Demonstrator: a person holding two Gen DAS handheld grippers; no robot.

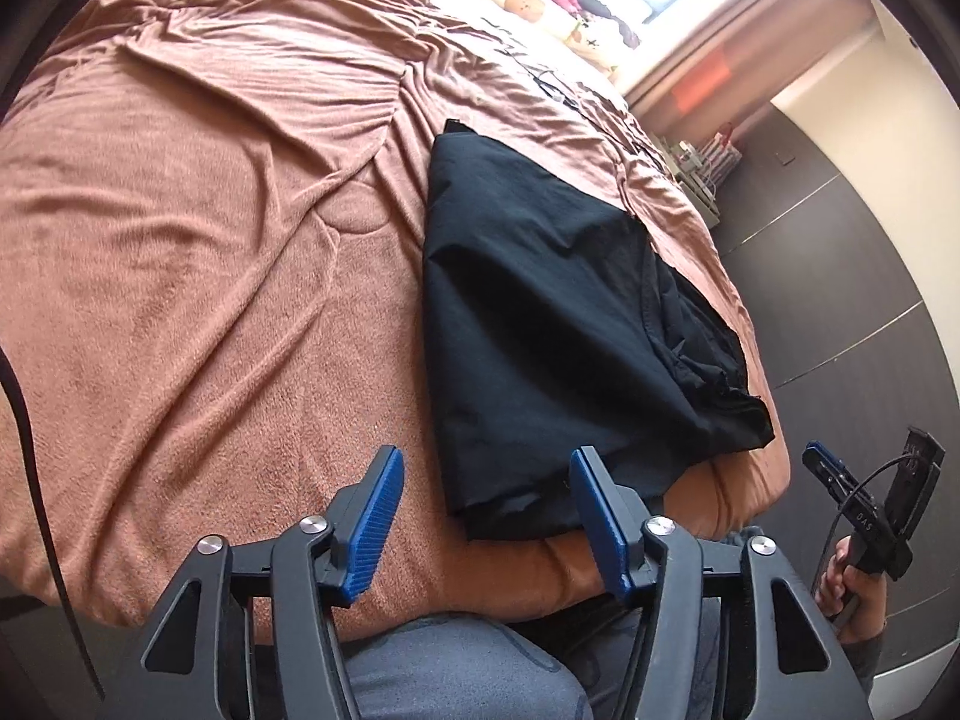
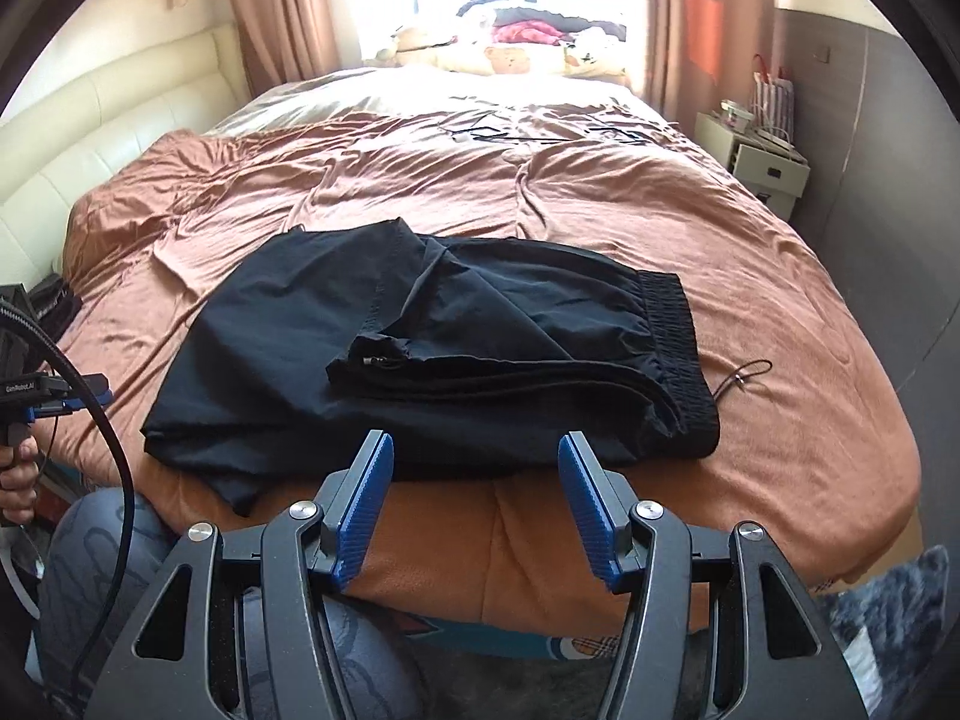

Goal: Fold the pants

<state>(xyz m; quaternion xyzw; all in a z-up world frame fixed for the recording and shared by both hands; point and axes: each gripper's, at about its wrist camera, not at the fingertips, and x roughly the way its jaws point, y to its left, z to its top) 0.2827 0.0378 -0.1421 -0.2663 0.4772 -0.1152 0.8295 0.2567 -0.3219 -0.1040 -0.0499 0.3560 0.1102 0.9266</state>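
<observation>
Black pants (image 2: 450, 330) lie folded into a thick stack on the brown bedspread (image 2: 600, 210), close to the bed's near edge. Their elastic waistband (image 2: 678, 348) faces right, and a drawstring loop (image 2: 744, 375) trails onto the cover. My right gripper (image 2: 475, 438) hovers open just short of the stack's near edge, nothing between its blue pads. In the left wrist view the pants (image 1: 540, 312) stretch away from the bed edge. My left gripper (image 1: 487, 452) stands open over their near corner, and its pads hold nothing. The right gripper (image 1: 840, 480) shows beyond the bed's corner, held in a hand.
A cream headboard (image 2: 90, 120) runs along the left. A white nightstand (image 2: 762, 162) stands at the right wall. Soft toys (image 2: 510, 54) sit under the bright window. Thin cables (image 2: 480, 132) lie on the far bedspread. The person's knee (image 2: 102, 540) is against the bed's front.
</observation>
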